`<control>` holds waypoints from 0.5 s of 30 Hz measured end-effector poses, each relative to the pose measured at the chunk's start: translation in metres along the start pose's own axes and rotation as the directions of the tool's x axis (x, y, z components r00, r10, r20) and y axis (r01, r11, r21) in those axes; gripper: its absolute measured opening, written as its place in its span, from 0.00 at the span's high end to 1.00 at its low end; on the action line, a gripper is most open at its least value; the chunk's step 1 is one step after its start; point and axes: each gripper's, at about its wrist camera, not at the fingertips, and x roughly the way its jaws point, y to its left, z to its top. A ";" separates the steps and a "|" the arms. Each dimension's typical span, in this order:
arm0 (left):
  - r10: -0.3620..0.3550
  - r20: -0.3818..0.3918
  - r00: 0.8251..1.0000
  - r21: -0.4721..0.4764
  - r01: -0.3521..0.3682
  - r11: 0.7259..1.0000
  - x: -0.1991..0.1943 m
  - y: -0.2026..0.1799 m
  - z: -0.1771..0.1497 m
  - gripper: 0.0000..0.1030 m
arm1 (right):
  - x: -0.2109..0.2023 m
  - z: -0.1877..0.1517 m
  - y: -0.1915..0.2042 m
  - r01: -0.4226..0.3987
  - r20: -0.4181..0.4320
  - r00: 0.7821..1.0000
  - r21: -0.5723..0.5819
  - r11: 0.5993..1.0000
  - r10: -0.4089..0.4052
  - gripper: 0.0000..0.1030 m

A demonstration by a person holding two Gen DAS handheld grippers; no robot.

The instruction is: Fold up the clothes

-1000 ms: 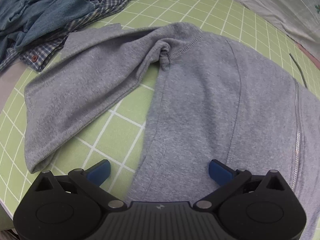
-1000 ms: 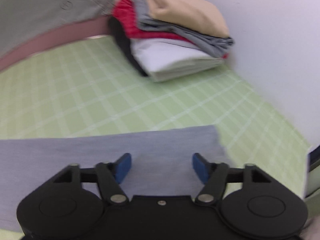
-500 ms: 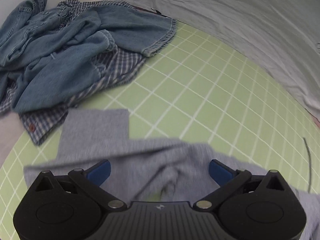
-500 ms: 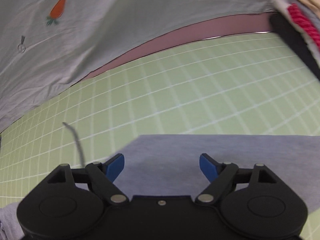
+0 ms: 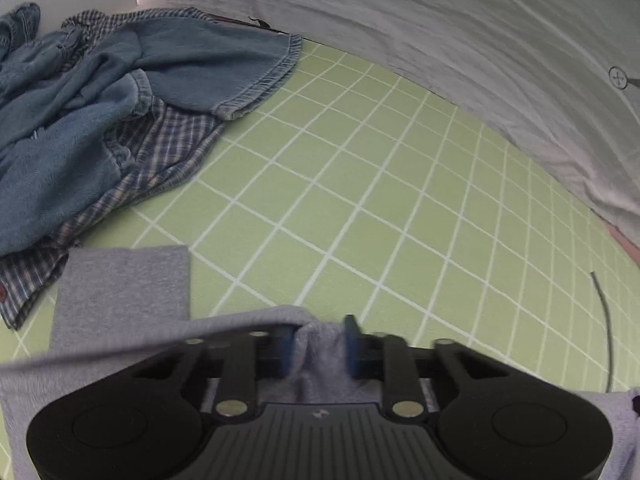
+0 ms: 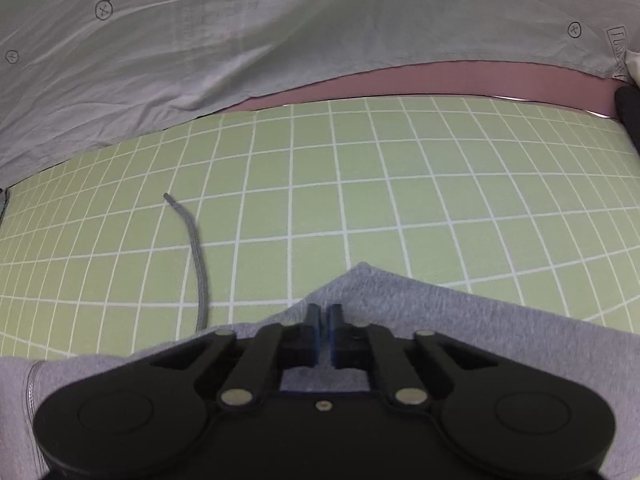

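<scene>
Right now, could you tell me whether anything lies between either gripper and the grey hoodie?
Nothing visible does. The left gripper has hoodie fabric bunched between its fingers, and the right gripper is pinched on the hoodie's edge. The drawstring lies to one side.

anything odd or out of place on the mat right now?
Only the grey drawstring: it trails loose across the green mat, away from the grey hoodie both claws pinch. The denim and plaid pile at the far left is crumpled, unfolded.
</scene>
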 end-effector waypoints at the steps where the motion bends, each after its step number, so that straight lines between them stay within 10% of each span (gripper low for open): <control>1: -0.009 0.016 1.000 -0.001 0.009 1.000 -0.006 0.001 -0.001 0.81 | -0.005 -0.001 -0.006 -0.015 0.011 1.000 0.028 0.999 0.015 0.97; 9: -0.092 0.190 0.978 0.053 0.084 0.995 -0.106 0.014 -0.034 0.82 | -0.101 -0.041 -0.032 -0.050 0.188 0.981 0.004 0.999 0.048 0.98; 15: -0.135 0.160 0.978 -0.004 0.137 0.991 -0.154 0.051 -0.094 0.82 | -0.165 -0.100 -0.047 0.017 0.232 0.973 -0.048 0.999 -0.006 1.00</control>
